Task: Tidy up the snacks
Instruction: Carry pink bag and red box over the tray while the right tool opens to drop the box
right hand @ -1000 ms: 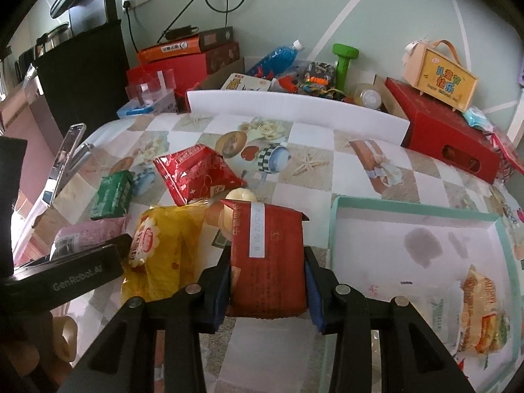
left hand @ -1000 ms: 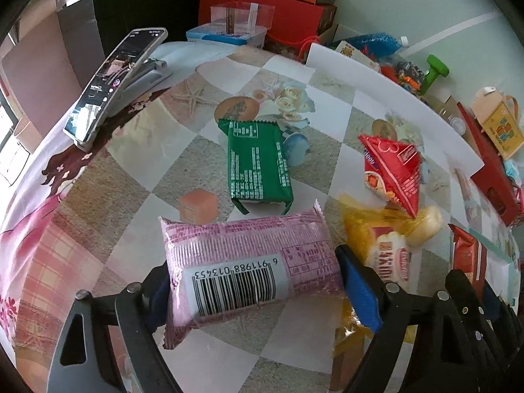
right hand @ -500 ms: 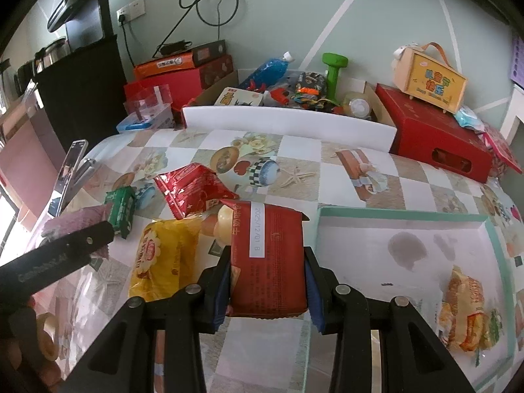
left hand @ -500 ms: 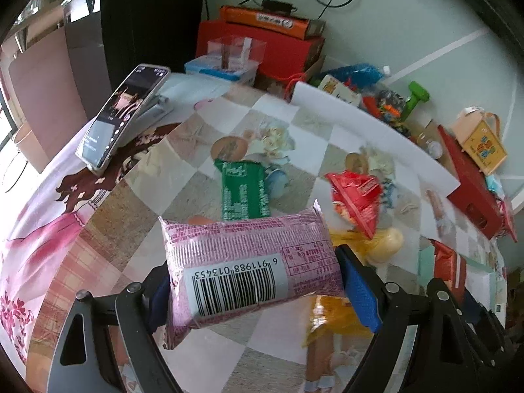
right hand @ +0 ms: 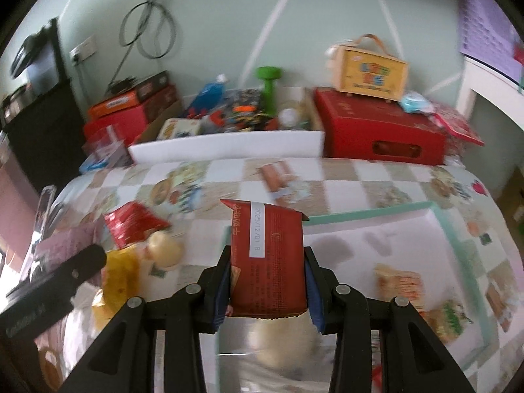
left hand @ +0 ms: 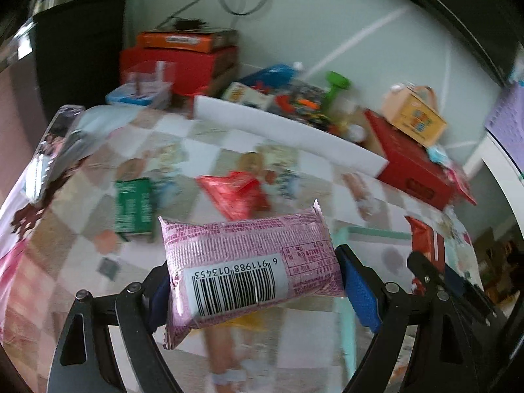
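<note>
My left gripper [left hand: 258, 288] is shut on a pink snack pack [left hand: 249, 262] with a barcode, held above the table. My right gripper [right hand: 267, 291] is shut on a dark red snack pack [right hand: 267, 262], held above the left edge of the teal-rimmed white tray [right hand: 458, 249]. A yellowish snack [right hand: 398, 281] lies in the tray. On the table lie a green pack [left hand: 132, 209], a red triangular bag [left hand: 235, 193] and a yellow bag [right hand: 116, 278]. The right gripper with its red pack [left hand: 425, 245] shows at the right of the left wrist view.
A phone on a stand [left hand: 52, 150] is at the table's left edge. A white foam board [right hand: 226, 147], red boxes [right hand: 380, 134], a green dumbbell [right hand: 270, 88] and clutter line the back. The table has a checked cloth [right hand: 360, 183].
Both grippers have risen and moved right toward the tray, each still holding its pack. The view is motion-blurred now.
</note>
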`<state>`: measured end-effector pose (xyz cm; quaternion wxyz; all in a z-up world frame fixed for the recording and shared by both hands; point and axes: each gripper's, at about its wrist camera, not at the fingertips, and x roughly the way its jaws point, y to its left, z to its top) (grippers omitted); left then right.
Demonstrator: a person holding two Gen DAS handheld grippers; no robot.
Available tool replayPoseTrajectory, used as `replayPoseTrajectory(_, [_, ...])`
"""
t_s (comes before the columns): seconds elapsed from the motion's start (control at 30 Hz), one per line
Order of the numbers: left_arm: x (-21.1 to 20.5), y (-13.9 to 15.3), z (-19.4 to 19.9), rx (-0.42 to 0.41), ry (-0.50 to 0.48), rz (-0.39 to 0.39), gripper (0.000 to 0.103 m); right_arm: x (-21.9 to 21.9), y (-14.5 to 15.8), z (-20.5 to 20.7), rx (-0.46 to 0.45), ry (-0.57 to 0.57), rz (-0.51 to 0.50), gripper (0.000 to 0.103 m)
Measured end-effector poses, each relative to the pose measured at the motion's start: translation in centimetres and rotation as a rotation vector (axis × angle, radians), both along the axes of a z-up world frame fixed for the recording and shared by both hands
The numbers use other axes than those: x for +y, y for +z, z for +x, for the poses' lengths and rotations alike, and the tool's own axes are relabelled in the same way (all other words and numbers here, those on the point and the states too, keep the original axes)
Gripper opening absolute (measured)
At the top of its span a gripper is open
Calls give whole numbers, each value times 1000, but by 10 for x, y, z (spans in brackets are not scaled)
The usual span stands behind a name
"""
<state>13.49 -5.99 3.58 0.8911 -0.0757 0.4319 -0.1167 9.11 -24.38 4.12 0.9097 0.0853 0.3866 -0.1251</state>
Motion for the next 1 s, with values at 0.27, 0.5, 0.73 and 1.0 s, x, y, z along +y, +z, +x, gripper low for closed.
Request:
replayPoseTrajectory(0.27, [-47,1,-8,-37,-116,16,89,-54,7,-22,-18,-144,12,42])
replayPoseTrajectory(0.5, [-80,-5,-13,-55,-194,31,89,-100,4,-39,-11,-269,33,42])
replayPoseTrajectory(0.73, [-108,-11,-14,-73,-252,46,89,-131,-9,-50,6,-347,68,42])
replayPoseTrajectory(1.0, [-128,-25,-17,-75,-283,74,89,-142,-32,-44,34,-356,117,42])
